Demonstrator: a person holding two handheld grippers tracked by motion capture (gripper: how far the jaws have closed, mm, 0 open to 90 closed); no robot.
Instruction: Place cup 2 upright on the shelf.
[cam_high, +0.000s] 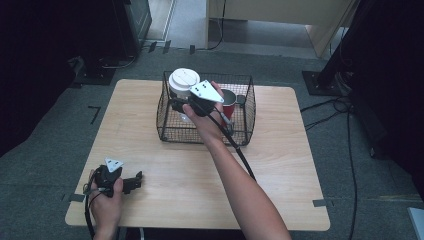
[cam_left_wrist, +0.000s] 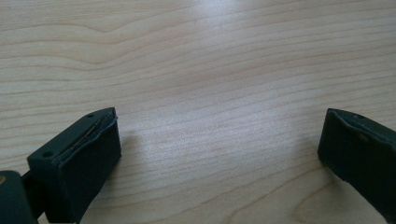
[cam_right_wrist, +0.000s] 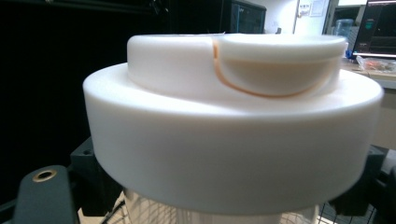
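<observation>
White-lidded cup (cam_right_wrist: 231, 135) gripped by right gripper (cam_high: 187, 106), forearm outstretched over basket (cam_high: 167, 131)

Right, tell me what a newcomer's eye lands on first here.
First, the white-lidded round container, gripped below its lid by the right tongs over the black wire basket at the far middle of the pale wooden table. A red cup sits inside the basket. The left tongs rest open near the table's near left corner.
</observation>
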